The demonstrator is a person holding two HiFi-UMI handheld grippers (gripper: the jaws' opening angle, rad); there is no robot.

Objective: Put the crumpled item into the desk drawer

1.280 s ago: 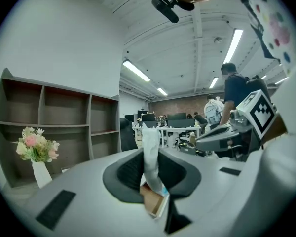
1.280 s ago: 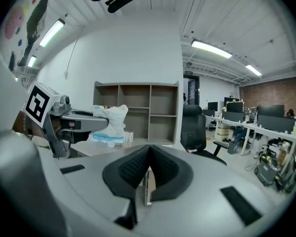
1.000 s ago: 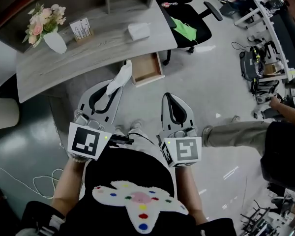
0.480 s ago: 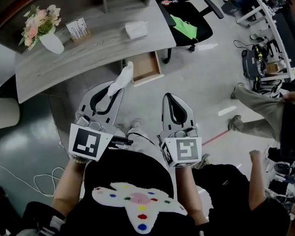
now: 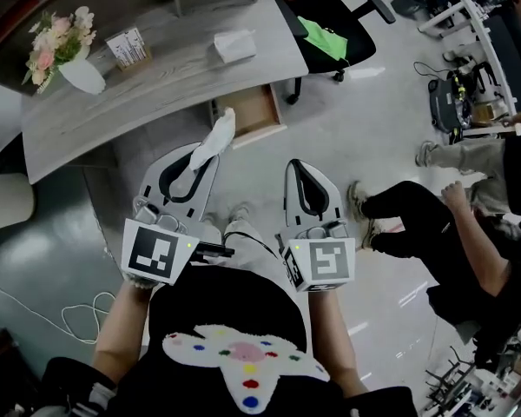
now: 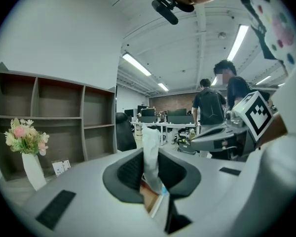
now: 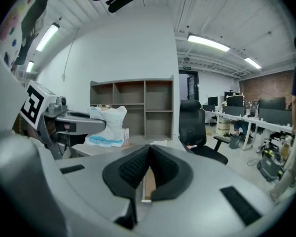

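Head view: left tool grips the crumpled item, which juts past its tips. Open drawer lies just ahead, under the bench. Left gripper view: only the item's lower end is pinched, so it may slip out short of the drawer. Right gripper view: right tool narrow, empty, and might bump the drawer front.

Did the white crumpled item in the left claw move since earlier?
Yes: the white crumpled item shifted slightly rightward, now overlapping the left edge of the open wooden drawer.
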